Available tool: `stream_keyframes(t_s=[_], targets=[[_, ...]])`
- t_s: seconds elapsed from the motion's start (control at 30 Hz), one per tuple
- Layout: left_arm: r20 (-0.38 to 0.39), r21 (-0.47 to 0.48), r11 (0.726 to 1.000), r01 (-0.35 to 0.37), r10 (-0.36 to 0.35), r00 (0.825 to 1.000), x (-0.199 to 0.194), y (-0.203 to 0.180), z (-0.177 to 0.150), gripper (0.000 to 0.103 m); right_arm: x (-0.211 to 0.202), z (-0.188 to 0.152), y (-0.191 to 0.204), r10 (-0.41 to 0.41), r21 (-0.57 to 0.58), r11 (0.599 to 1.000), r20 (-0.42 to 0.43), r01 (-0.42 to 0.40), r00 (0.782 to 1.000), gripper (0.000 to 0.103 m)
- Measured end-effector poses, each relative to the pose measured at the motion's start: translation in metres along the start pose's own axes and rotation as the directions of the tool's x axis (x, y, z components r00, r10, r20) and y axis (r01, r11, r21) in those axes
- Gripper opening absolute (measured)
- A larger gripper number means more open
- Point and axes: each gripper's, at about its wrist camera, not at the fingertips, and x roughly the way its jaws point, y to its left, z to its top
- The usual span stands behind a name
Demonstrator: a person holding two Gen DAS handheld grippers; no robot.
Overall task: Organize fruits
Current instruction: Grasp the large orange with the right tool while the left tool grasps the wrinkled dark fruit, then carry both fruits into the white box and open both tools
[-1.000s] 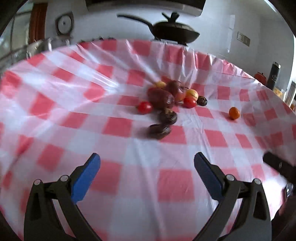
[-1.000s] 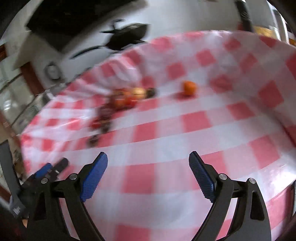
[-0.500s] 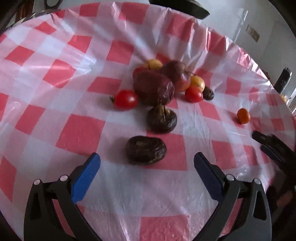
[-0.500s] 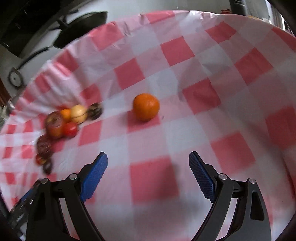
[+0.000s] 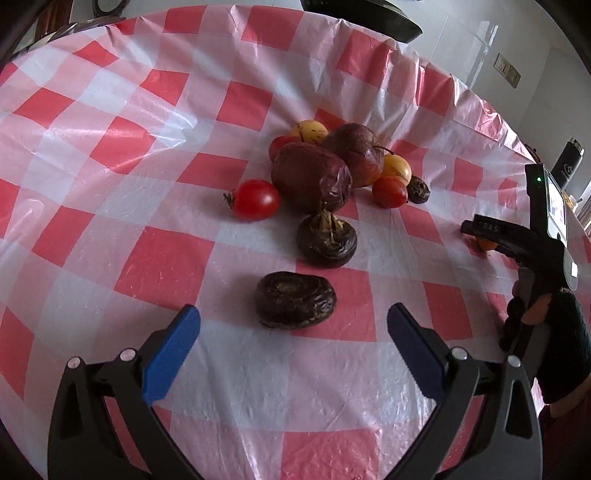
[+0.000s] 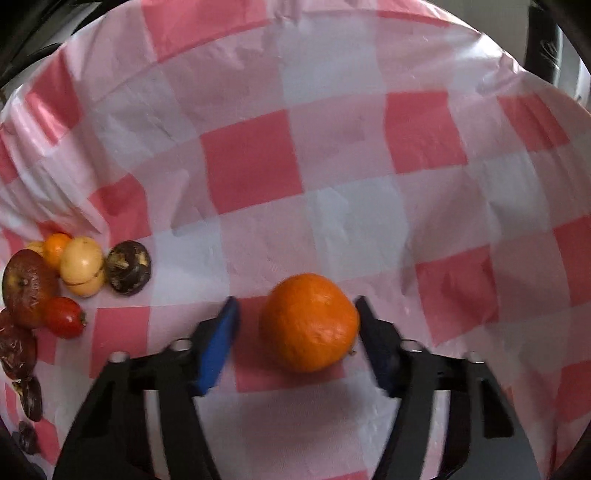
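Observation:
A pile of fruit lies on the red-and-white checked cloth [image 5: 110,155]. A dark wrinkled fruit [image 5: 295,300] lies just ahead of my open left gripper [image 5: 293,325], between the lines of its fingers. Behind it are a round dark fruit [image 5: 327,240], a big shrivelled red fruit [image 5: 310,177], a red tomato [image 5: 256,199] and yellow fruits [image 5: 396,168]. My right gripper [image 6: 295,314] has its blue fingers on both sides of an orange [image 6: 309,321], the right one touching it and the left one still apart. The same gripper shows at the right of the left wrist view [image 5: 517,240].
A black pan [image 5: 369,14] sits beyond the table's far edge. A dark bottle [image 5: 569,162] stands at the far right. The fruit pile shows at the left of the right wrist view [image 6: 55,288]. The cloth hangs over the table's round edge.
Both grippers have moved forward. The left one has come up close to the dark wrinkled fruit. The right one has reached the orange and its fingers have narrowed around it.

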Motion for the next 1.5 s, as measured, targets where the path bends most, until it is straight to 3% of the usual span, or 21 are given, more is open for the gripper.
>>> stream_keyframes(t_s=[0.07,0.13,0.37,0.57,0.67,0.73,0.87,1.1,1.3,1.5], targets=[[0.001,-0.004,1.0,0.004,-0.004,1.0,0.0,0.001,0.0,0.101,-0.008,-0.01,-0.003,0.015,0.035,0.999,0.001,-0.015,1.0,0.044],[0.001,-0.004,1.0,0.004,-0.004,1.0,0.0,0.001,0.0,0.101,-0.024,-0.026,-0.005,0.085,0.066,0.994,0.003,-0.085,0.996,0.044],[0.0,0.0,1.0,0.001,-0.001,1.0,0.0,0.001,0.0,0.101,-0.073,-0.084,0.005,0.257,0.066,0.964,0.013,-0.257,0.966,0.044],[-0.005,0.01,1.0,-0.021,0.021,1.0,0.0,-0.002,0.0,0.101,-0.085,-0.096,0.006,0.273,0.068,0.959,0.048,-0.276,0.961,0.044],[-0.017,0.015,0.995,-0.1,0.101,0.995,0.005,-0.005,0.002,0.1,-0.082,-0.097,0.0,0.317,0.097,0.943,0.034,-0.318,0.948,0.044],[-0.017,0.022,0.989,-0.146,0.146,0.989,0.008,-0.009,0.004,0.092,-0.077,-0.096,-0.004,0.33,0.112,0.936,0.038,-0.333,0.943,0.044],[-0.001,0.058,0.978,-0.199,0.199,0.98,0.011,-0.016,0.009,0.042,-0.077,-0.096,-0.004,0.338,0.118,0.933,0.038,-0.341,0.94,0.044],[0.029,0.025,0.989,-0.143,0.142,0.989,-0.001,-0.008,0.004,0.042,-0.077,-0.096,-0.005,0.347,0.125,0.929,0.04,-0.349,0.937,0.044],[0.086,0.012,0.989,-0.148,0.147,0.985,-0.027,-0.008,-0.007,0.042,-0.076,-0.096,-0.006,0.356,0.136,0.923,0.042,-0.359,0.933,0.044],[0.095,0.008,0.987,-0.157,0.156,0.983,-0.043,-0.011,-0.022,0.042,-0.075,-0.095,-0.007,0.362,0.142,0.921,0.043,-0.364,0.931,0.044]])
